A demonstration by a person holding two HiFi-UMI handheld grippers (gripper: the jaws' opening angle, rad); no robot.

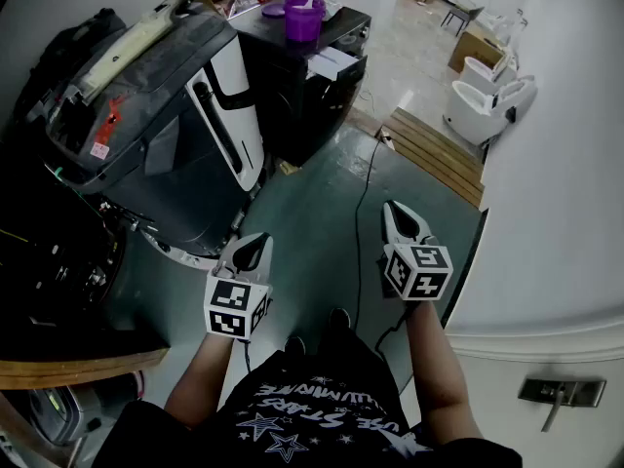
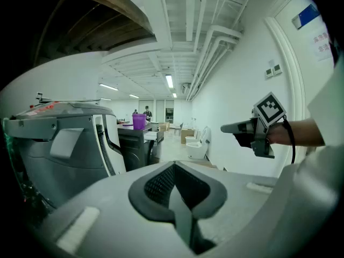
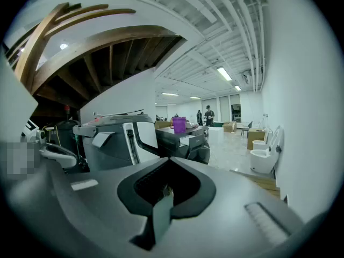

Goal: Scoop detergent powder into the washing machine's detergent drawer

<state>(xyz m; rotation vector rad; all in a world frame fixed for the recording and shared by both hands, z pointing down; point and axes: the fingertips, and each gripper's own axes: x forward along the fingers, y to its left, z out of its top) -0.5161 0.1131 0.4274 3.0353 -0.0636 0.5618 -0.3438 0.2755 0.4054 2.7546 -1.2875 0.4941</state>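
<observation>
**Q:** Tool state?

**A:** Left gripper (image 1: 253, 250) and right gripper (image 1: 399, 213): jaws clenched together, nothing between them, both held above the floor and tipped slightly down.

**Q:** Target location?

**A:** The dark front-loading washing machine (image 1: 297, 105) stands well ahead, apart from both tools. Its pale detergent drawer (image 1: 334, 63) projects from the front with its long axis level. A purple plastic tub (image 1: 303, 19) stands upright on top.

**Q:** Surroundings?

**A:** Smooth grey-green floor (image 1: 322, 213). White toilets (image 1: 483, 105) stand near the white wall (image 1: 556, 193) on the right.

Purple bucket (image 1: 303, 18), black washing machine (image 1: 292, 105), white toilets (image 1: 485, 100), dull green floor (image 1: 322, 222). Black shirt (image 1: 292, 412), white stars. Black-and-white square markers on the left hand-held gripper (image 1: 256, 244) and right hand-held gripper (image 1: 397, 210).
</observation>
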